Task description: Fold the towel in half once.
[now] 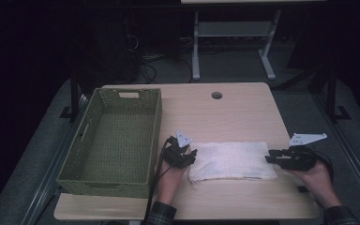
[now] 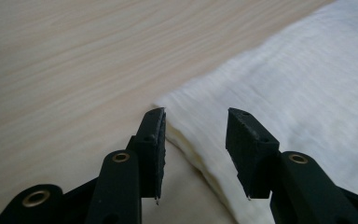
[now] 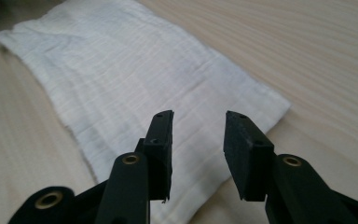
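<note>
Because the folded white cloth lies loose on the counter beside the green woven basket, a careless pass could snag a layer and undo the fold. My left gripper and right gripper flank its ends, jaws partly open, holding nothing.

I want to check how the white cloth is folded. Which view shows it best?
The high view: the whole white cloth lies flat as a rectangle on the table. The left gripper view shows one corner with its layered edge; the right gripper view shows most of the top, cut off at the bottom.
</note>
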`<move>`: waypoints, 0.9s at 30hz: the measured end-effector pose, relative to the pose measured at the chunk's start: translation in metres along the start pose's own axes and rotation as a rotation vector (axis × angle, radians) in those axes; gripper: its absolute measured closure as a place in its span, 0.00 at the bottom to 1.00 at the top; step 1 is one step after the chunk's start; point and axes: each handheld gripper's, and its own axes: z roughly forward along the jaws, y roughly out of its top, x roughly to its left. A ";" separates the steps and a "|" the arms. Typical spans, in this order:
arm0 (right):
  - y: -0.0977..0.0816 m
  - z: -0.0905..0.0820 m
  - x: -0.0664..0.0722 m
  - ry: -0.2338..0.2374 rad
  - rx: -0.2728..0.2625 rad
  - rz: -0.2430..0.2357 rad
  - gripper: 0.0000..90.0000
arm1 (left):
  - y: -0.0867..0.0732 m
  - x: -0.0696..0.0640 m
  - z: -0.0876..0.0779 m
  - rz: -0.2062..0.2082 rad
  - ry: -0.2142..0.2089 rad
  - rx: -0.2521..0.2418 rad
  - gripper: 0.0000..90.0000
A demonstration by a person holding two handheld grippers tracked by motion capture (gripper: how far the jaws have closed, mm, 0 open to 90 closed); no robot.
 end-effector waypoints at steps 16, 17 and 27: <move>0.026 0.030 -0.043 -0.095 -0.019 0.056 0.71 | 0.002 0.027 0.042 -0.014 0.033 0.036 0.75; 0.026 0.032 -0.045 -0.096 -0.018 0.059 0.71 | 0.002 0.027 0.042 -0.014 0.027 0.034 0.76; 0.016 0.048 -0.055 -0.082 0.050 0.071 0.75 | -0.005 0.032 0.045 -0.028 -0.052 -0.010 0.90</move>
